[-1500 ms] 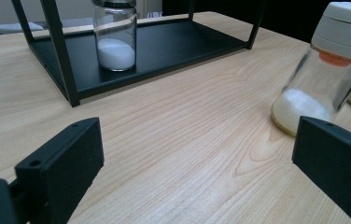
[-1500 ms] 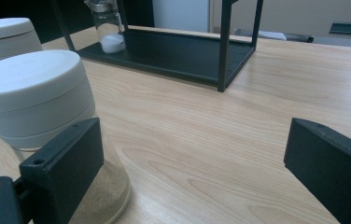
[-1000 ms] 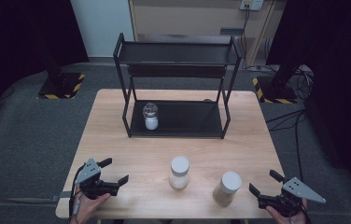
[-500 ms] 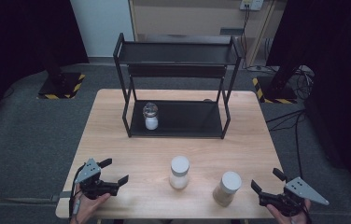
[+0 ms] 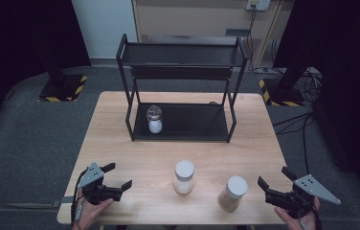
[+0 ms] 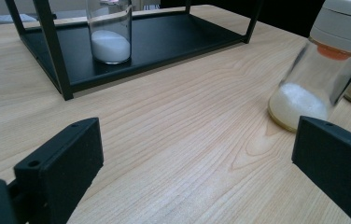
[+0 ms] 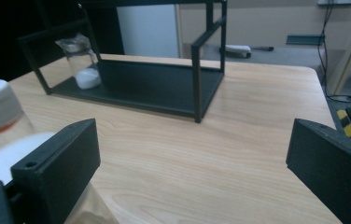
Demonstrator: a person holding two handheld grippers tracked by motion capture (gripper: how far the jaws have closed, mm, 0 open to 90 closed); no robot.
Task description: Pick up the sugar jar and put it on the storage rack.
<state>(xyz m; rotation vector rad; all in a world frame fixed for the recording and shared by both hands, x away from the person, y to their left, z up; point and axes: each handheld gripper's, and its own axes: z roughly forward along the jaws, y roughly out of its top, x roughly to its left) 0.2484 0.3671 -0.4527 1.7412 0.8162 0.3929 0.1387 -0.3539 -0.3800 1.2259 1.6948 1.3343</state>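
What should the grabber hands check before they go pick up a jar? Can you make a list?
1. Left gripper open, holding nothing: ok.
2. Right gripper open, holding nothing: ok.
3. White-powder jar upright, lid on: ok.
4. Brown-powder jar upright, lid on: ok.
5. Bare space on the rack bottom shelf beside the small jar: ok.
6. Lids screwed tight: cannot tell.

A black two-tier rack is standing on the wooden tabletop, well beyond the fingers. A small clear jar of white powder is sitting on its lower shelf, ahead of the left fingers.
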